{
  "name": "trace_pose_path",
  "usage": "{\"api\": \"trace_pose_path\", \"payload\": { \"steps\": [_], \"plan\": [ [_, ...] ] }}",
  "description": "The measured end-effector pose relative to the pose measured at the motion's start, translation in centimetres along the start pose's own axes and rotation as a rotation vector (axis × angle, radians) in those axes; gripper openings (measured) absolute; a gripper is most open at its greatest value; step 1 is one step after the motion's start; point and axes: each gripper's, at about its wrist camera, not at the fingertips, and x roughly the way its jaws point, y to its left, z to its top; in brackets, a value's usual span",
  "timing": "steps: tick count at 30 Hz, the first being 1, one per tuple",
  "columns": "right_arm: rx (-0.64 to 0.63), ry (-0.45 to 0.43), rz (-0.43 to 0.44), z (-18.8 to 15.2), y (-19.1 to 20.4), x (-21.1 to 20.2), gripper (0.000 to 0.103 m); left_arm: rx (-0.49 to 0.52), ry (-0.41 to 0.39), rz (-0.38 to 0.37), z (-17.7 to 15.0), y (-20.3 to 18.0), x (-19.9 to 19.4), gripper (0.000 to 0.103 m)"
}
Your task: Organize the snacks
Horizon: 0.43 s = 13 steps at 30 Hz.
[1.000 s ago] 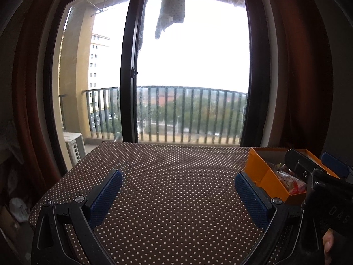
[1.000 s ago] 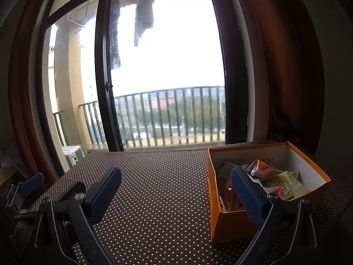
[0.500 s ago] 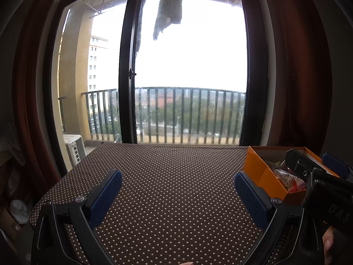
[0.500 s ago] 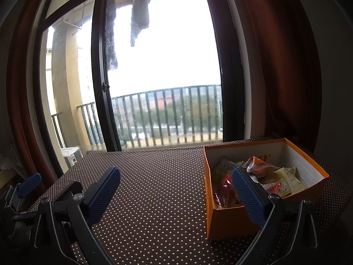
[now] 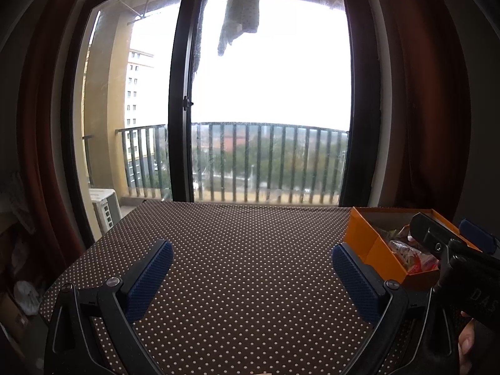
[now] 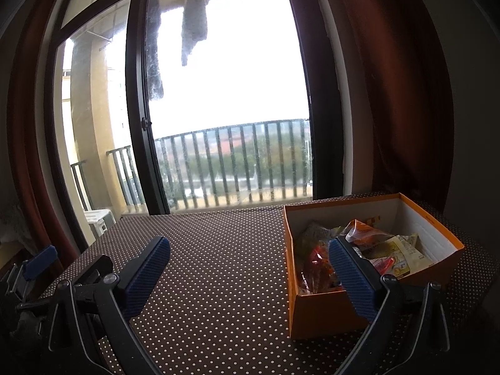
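An orange cardboard box (image 6: 325, 312) stands on the right of the table and holds several snack packets (image 6: 390, 250). It also shows in the left wrist view (image 5: 372, 247), partly hidden by the other gripper's body. My right gripper (image 6: 250, 268) is open and empty, low over the table, its right finger in front of the box's left half. My left gripper (image 5: 253, 272) is open and empty over the bare middle of the table, left of the box.
The table wears a brown cloth with white dots (image 5: 250, 243). Behind it are a glass balcony door (image 5: 268, 93) with railing, and dark red curtains (image 6: 403, 87) on both sides. The table's left edge (image 5: 93, 250) drops to floor clutter.
Both grippers have tilted and drifted slightly; the box sits a little lower and further left in the right wrist view. Both stay open and empty.
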Motion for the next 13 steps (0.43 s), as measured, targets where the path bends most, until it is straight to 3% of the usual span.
{"api": "trace_pose_path", "payload": {
  "steps": [13],
  "plan": [
    [0.008,0.014,-0.016,0.09,-0.36,0.40,0.103,0.010,0.009,-0.014,0.18,-0.18,0.55,0.102]
  ]
}}
